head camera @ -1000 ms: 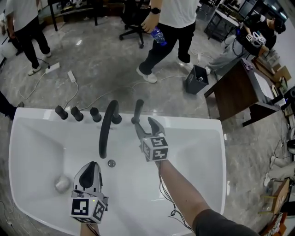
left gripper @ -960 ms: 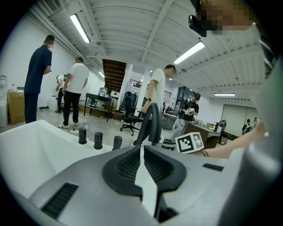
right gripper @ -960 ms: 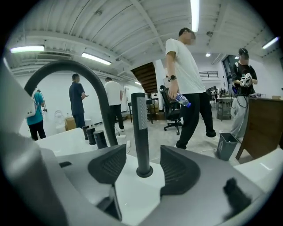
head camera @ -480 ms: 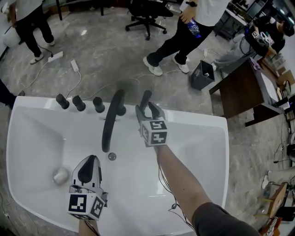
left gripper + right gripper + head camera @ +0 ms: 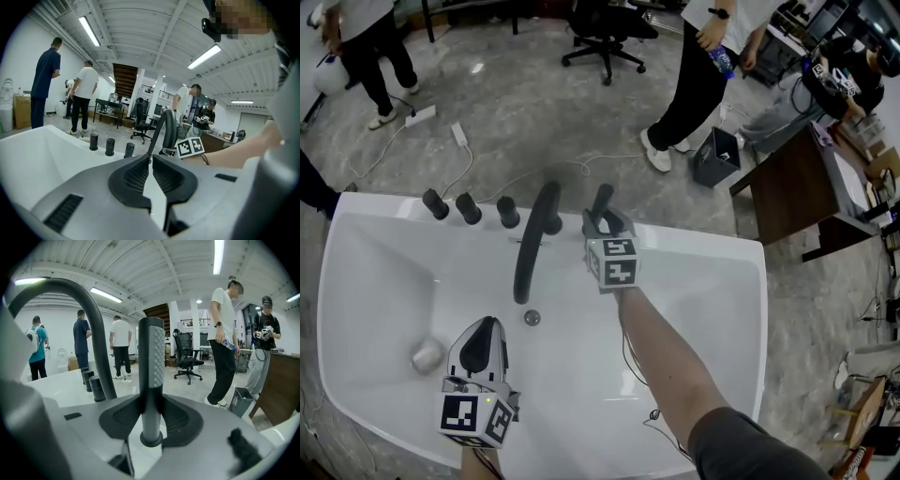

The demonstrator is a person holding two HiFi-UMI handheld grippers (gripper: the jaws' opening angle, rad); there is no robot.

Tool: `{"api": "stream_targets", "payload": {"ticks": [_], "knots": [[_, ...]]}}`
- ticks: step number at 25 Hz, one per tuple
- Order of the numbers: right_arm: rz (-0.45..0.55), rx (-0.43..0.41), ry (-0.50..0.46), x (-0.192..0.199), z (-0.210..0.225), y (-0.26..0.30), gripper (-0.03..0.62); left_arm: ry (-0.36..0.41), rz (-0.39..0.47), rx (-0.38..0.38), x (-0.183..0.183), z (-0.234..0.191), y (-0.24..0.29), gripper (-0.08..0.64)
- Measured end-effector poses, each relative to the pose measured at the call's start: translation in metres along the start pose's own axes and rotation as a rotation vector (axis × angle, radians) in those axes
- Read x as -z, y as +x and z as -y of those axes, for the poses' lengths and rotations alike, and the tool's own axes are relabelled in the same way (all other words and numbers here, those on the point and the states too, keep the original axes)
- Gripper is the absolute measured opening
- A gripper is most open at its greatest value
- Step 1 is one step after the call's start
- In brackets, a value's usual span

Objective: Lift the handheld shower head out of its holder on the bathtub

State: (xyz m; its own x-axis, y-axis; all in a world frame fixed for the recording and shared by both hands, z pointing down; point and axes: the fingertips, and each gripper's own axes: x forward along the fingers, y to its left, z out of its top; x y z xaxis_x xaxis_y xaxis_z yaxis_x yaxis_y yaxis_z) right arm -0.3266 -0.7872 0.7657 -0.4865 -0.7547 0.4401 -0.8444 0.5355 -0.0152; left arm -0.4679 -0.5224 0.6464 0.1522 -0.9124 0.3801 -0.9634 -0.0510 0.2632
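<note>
Left hand-held gripper [image 5: 487,328] hangs by the bathtub's [image 5: 703,253] near edge, jaws together, empty, clear of the work. At the far rim, right hand-held gripper [image 5: 602,225] jaws have just been closing and clamp the handheld shower head [image 5: 601,199], seated in its holder, ready for lifting.

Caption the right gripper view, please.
Right gripper, jaws just closed, clamps the upright shower head in its holder.

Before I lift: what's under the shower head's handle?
A dark holder ring sits on the white bathtub rim. The right claw, which has just been closing, grips the shower head just above it. Whatever is inside the ring is covered.
</note>
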Motion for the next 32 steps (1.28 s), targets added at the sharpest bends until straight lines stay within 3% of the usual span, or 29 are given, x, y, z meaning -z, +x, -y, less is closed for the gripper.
{"api": "stream_targets", "payload": {"ticks": [8,16,22,32], "knots": [[-0.013,-0.011,-0.009,-0.007,-0.006,-0.024,0.143,0.02,-0.012,-0.005,-0.007,0.007,-0.019,0.034],[0.057,-0.021,-0.019,-0.048,-0.012,-0.088,0.143,0.014,0.005,-0.005,-0.032,0.032,-0.057,0.034],[0.106,-0.013,0.011,-0.073,-0.015,-0.161,0.143,-0.022,0.027,0.024,-0.043,0.064,-0.102,0.034],[0.2,-0.013,-0.033,-0.108,-0.051,-0.311,0.141,0.009,0.084,0.076,-0.05,0.107,-0.204,0.034]]}}
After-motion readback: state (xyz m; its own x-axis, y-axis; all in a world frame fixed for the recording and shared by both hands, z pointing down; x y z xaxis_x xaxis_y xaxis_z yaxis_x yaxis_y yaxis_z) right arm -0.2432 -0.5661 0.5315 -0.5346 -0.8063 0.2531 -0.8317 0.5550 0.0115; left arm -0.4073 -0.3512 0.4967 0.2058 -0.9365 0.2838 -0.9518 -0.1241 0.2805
